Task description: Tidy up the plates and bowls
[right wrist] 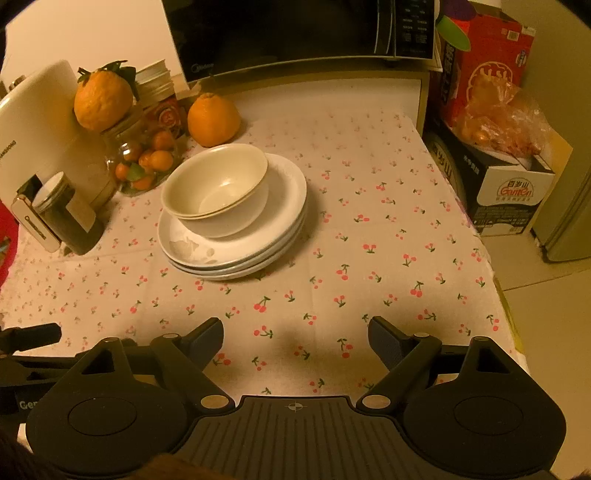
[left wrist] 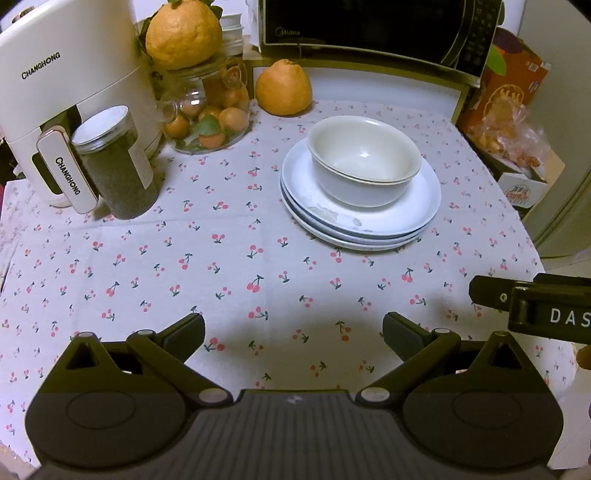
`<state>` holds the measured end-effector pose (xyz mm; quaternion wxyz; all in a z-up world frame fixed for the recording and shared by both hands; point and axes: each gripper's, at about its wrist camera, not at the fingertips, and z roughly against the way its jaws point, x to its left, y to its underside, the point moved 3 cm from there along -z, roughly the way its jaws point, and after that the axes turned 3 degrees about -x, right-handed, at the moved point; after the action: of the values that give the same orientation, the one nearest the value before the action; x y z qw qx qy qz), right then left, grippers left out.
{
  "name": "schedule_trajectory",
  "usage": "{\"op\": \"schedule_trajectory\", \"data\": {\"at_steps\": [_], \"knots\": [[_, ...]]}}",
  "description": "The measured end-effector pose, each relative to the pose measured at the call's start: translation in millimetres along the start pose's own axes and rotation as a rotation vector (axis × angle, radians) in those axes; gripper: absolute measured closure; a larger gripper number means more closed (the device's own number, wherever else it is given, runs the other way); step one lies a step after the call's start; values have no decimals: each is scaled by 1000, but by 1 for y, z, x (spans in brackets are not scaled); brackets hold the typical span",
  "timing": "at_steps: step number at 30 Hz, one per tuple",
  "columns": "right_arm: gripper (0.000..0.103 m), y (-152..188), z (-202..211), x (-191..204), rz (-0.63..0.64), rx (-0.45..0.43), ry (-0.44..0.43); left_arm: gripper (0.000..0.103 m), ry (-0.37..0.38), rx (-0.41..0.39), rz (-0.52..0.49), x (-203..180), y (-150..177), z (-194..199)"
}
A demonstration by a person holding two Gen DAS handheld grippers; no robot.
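Note:
Two nested white bowls (left wrist: 364, 158) sit on a stack of white plates (left wrist: 424, 206) on the cherry-print tablecloth, ahead of me. The same bowls (right wrist: 218, 186) and plates (right wrist: 284, 221) show left of centre in the right wrist view. My left gripper (left wrist: 293, 332) is open and empty, hovering over the cloth well short of the stack. My right gripper (right wrist: 295, 338) is open and empty too, near the table's front edge. Part of the right gripper (left wrist: 535, 306) shows at the right edge of the left wrist view.
A white air fryer (left wrist: 62, 92), a dark jar (left wrist: 114, 166) and a glass jar of small oranges (left wrist: 207, 110) stand at the left. A large orange (left wrist: 282, 88) and a microwave (left wrist: 369, 29) are behind. Boxes (right wrist: 509, 184) stand beyond the table's right edge.

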<state>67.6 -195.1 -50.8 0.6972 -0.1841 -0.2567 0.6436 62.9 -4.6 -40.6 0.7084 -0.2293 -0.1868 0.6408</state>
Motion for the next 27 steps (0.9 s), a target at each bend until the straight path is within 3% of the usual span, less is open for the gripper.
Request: {"op": "schedule_trajectory", "data": {"at_steps": [8,27], "knots": [[15,1,-3,3,1,10,6,0,-34,-14,-35,-4,2,1],[15,3,-5,8,10,21,3,0,-36,-8,-53,-7,4,1]]}}
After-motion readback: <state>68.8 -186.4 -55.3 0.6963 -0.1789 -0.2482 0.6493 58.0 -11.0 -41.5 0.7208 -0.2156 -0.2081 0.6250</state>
